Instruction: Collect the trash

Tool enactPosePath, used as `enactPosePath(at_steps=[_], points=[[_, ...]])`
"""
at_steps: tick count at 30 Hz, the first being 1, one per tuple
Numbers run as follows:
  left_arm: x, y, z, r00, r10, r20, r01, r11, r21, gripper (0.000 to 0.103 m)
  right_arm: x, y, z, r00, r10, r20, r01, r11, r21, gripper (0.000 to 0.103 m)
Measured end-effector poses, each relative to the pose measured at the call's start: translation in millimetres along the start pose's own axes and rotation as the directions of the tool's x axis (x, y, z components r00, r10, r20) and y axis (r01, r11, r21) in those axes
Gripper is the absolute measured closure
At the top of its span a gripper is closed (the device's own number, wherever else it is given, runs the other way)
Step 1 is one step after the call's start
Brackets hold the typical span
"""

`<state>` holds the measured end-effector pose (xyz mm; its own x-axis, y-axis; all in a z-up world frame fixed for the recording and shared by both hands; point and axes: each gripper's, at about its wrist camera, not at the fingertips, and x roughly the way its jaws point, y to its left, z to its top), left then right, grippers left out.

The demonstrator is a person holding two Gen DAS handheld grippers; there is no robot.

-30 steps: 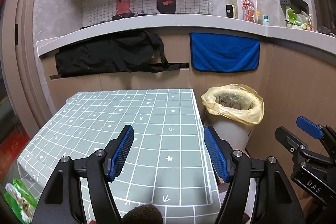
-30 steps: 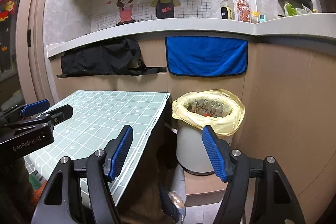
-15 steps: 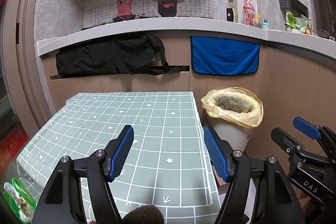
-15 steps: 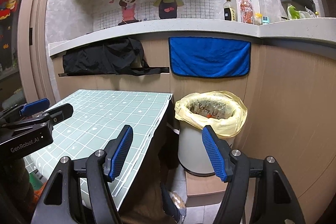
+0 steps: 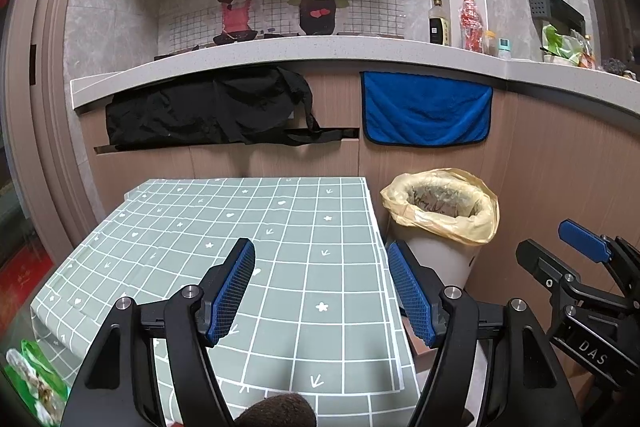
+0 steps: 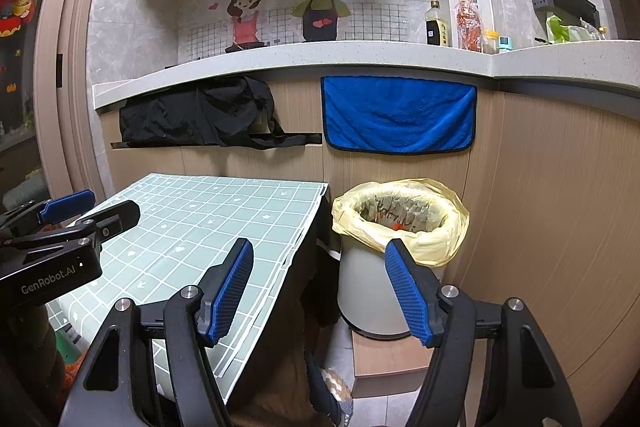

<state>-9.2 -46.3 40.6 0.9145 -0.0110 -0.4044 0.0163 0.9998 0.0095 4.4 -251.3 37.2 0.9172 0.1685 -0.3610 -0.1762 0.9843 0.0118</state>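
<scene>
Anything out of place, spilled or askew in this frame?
Little stands out. The tablecloth lies flat and bare, and the trash bin stands upright with its yellow liner folded over the rim. One green wrapper lies below the table's left edge. Both grippers are open, holding nothing.

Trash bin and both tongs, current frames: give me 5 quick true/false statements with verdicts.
1. The trash bin is lined with a yellow bag. True.
2. The left tongs are shut on a wrapper. False: they are open with nothing between them.
3. The bin stands on the checked tablecloth. False: it stands on the floor, to the right of the table.
4. The right tongs are open with nothing between them. True.
5. A red towel hangs on the cabinet front above the bin. False: the towel is blue.
</scene>
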Motion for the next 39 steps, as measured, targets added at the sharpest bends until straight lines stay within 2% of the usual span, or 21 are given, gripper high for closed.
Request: enactPosePath(at_steps=[39], points=[[6.4, -7.6, -2.5, 1.0, -0.016, -0.017, 0.016, 1.0, 0.013, 0.034, -6.6, -5.7, 4.1, 1.0, -0.019, 0.021, 0.019, 1.0, 0.015, 0.037]])
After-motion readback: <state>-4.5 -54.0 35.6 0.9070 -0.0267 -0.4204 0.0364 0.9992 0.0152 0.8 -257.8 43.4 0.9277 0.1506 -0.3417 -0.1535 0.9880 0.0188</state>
